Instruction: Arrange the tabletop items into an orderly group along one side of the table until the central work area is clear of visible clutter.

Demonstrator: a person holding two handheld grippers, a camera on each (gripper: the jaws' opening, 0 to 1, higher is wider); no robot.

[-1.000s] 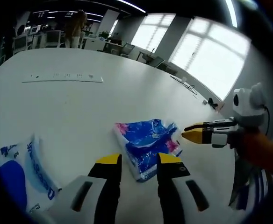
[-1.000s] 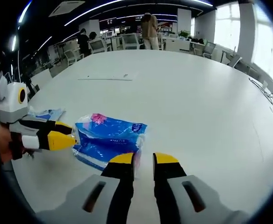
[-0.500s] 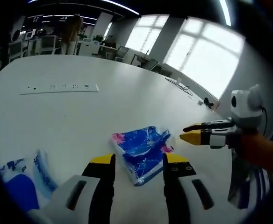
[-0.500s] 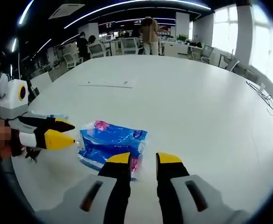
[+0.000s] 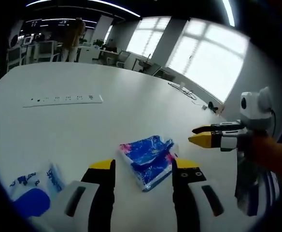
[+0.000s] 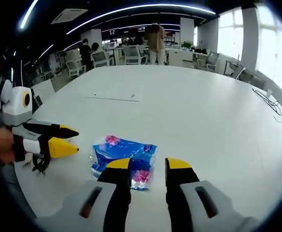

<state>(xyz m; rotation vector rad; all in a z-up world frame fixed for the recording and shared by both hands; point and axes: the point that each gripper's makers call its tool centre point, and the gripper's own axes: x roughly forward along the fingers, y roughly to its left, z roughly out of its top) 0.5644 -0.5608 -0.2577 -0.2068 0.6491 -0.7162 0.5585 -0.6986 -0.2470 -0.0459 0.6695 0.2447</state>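
On white table point(image 5: 131, 101), blue tissue pack point(image 5: 148, 159) lies just ahead of left gripper point(image 5: 143, 169), jaws parted, empty. Right gripper point(image 6: 148, 166) likewise spread (nothing held), pack point(image 6: 124, 154) just beyond tips. Pack judged light, soft, slippery film; grip advised across short edge.

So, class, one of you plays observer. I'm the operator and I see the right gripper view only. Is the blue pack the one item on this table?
Observer: No. The left gripper view shows a white-and-blue packet on the table, off to one side of the left hand-held gripper.
Operator: Is that gripper holding the blue pack?
Observer: No. Seen along its own jaws, they stand open, and the blue pack lies loose just ahead, in line with the gap.
Operator: And mine?
Observer: Seen from the side, the right hand-held gripper hangs clear of the pack, jaws slightly apart and holding nothing.
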